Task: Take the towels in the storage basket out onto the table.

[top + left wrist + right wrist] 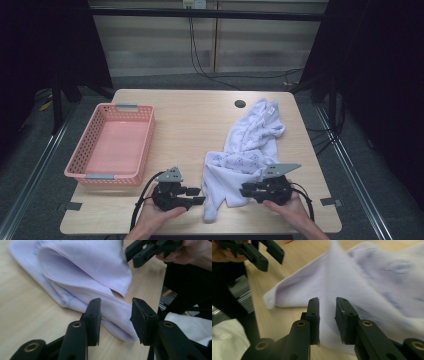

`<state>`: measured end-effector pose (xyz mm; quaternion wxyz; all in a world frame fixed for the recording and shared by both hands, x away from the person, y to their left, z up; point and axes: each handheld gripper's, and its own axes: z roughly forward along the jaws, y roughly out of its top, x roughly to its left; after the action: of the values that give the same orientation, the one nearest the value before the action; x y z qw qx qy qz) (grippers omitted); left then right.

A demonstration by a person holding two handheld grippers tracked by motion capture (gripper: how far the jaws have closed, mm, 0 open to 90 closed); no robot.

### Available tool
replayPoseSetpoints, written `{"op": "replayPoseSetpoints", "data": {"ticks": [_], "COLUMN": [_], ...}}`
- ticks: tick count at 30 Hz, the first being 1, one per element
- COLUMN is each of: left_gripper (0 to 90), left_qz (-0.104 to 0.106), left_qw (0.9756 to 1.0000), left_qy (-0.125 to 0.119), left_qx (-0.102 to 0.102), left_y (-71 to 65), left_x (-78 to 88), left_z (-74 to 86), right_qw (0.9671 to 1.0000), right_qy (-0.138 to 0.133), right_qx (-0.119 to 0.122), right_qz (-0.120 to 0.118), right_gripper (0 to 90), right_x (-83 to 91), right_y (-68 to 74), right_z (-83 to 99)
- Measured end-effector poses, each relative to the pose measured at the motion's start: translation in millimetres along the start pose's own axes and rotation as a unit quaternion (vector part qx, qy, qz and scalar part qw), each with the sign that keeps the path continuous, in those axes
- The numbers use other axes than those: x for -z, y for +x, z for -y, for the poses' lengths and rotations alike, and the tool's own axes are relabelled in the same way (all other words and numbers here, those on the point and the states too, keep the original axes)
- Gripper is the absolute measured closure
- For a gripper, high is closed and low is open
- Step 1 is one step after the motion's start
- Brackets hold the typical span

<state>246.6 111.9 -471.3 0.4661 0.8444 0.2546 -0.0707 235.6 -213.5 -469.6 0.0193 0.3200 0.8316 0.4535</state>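
Both grippers sit at the table's near edge. The left gripper [116,315] is spread around the white towel's [250,150] folded hem without pressing it; the right gripper [327,315] straddles a raised fold (soft, ribbed, faintly printed). Pale wood table [195,125]; a perforated pink basket [111,145] stands far left.

I count one white cloth [247,150] with a faint blue print, crumpled on the right half of the table [190,130]. One pink basket [112,145] sits along the left edge, with two grey handles. I have two grippers at the near edge: the left gripper [197,196] and the right gripper [244,189]. One dark round hole [240,104] marks the far edge.
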Motion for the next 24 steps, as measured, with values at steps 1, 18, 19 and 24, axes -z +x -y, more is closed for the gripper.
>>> {"op": "replayPoseSetpoints", "data": {"ticks": [1, 18, 19, 24], "left_gripper": [57.4, 57.0, 59.9, 76.2], "left_qz": [0.000, -0.039, -0.039, -0.044], "left_qw": [1.0000, 0.9944, 0.9944, 0.9946], "left_qy": [0.000, 0.067, 0.067, 0.061], "left_qx": [0.000, -0.072, -0.072, -0.071], "left_y": [0.0, -11.5, -11.5, -8.8], "left_x": [0.0, -51.3, -51.3, -47.8], "left_z": [0.0, -1.4, -1.4, -2.1], "right_qw": [1.0000, 0.9923, 0.9920, 0.9928], "right_qy": [0.000, 0.071, 0.069, 0.075], "right_qx": [0.000, 0.098, 0.100, 0.080], "right_qz": [0.000, 0.027, 0.033, 0.047], "right_gripper": [73.8, 51.5, 54.5, 85.6], "right_x": [0.0, -41.0, -40.9, -33.7], "right_y": [0.0, 19.7, 20.8, 11.8], "right_z": [0.0, 14.9, 15.4, 15.6]}}
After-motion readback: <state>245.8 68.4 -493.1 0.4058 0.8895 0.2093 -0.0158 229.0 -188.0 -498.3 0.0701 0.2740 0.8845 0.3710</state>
